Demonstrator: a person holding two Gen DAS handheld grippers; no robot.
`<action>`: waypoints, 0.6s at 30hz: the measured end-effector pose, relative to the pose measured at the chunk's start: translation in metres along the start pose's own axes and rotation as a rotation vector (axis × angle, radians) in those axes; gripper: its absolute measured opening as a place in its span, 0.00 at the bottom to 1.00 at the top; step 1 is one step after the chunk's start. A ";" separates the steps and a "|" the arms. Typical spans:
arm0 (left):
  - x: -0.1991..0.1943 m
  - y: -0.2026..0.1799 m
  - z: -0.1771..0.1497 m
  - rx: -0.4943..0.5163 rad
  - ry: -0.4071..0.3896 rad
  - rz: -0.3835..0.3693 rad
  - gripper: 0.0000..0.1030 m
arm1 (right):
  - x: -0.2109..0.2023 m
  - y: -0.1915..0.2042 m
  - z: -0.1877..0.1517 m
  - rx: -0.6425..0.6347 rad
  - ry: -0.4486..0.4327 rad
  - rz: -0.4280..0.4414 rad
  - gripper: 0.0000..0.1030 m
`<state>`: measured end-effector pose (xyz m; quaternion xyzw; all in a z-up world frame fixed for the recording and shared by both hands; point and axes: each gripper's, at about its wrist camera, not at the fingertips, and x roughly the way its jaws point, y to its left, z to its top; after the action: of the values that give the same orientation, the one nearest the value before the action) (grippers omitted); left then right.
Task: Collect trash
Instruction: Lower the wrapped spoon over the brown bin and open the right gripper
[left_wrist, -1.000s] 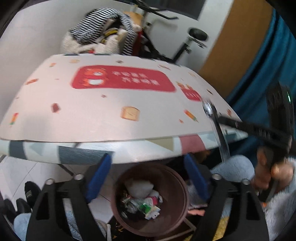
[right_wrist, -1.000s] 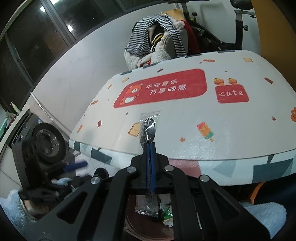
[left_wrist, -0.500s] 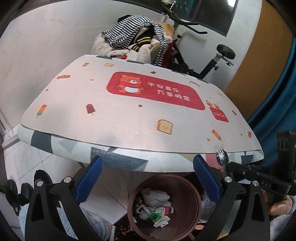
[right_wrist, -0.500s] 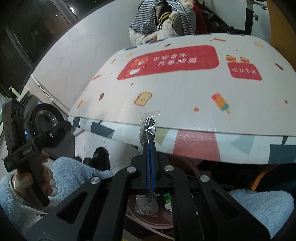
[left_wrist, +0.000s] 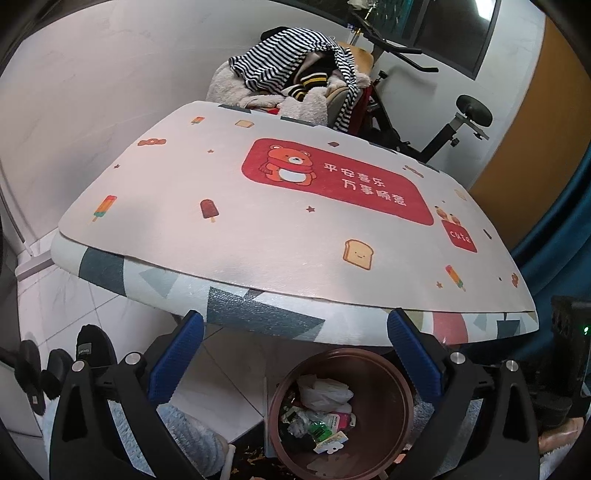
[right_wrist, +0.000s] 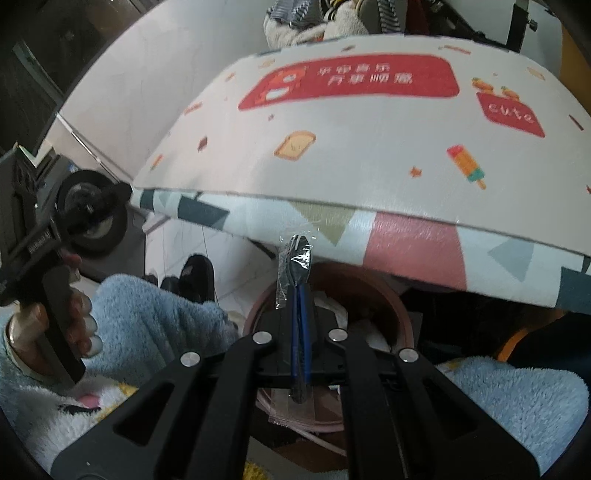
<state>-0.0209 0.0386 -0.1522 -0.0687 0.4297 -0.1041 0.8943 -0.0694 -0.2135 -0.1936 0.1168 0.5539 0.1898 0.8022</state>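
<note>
My right gripper (right_wrist: 300, 291) is shut on a plastic-wrapped spoon (right_wrist: 301, 254), which stands up between the closed pads. It hangs over the brown trash bin (right_wrist: 397, 306), just below the table's front edge (right_wrist: 406, 236). In the left wrist view the bin (left_wrist: 400, 391) stands on the floor under the table, with a white bag and several wrappers (left_wrist: 321, 424) inside. My left gripper (left_wrist: 295, 350) is open wide, nothing between its blue pads (left_wrist: 177, 354), above and a little left of the bin. The right gripper's black body (left_wrist: 569, 332) shows at that view's right edge.
A printed mat (left_wrist: 258, 229) covers the table top. Behind it stand a chair piled with striped clothes (left_wrist: 288, 77) and an exercise bike (left_wrist: 458, 125). Black shoes (left_wrist: 92, 347) lie on the tiled floor at left. The person's blue fleece legs (right_wrist: 155, 325) flank the bin.
The right gripper has sunk with the spoon from over the table top to below its edge, above the bin. The left gripper's jaws have widened and it has drawn back leftward.
</note>
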 end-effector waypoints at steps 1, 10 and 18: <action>0.000 0.001 0.000 -0.002 0.000 0.002 0.94 | 0.003 0.001 -0.001 0.000 0.018 -0.004 0.06; 0.001 0.005 0.001 -0.014 0.004 0.018 0.94 | 0.018 0.001 -0.010 0.003 0.075 -0.026 0.07; 0.001 0.005 0.001 -0.012 0.002 0.028 0.94 | 0.014 0.001 -0.008 -0.006 0.027 -0.077 0.65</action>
<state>-0.0184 0.0430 -0.1533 -0.0678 0.4319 -0.0892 0.8949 -0.0724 -0.2064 -0.2078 0.0903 0.5683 0.1619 0.8016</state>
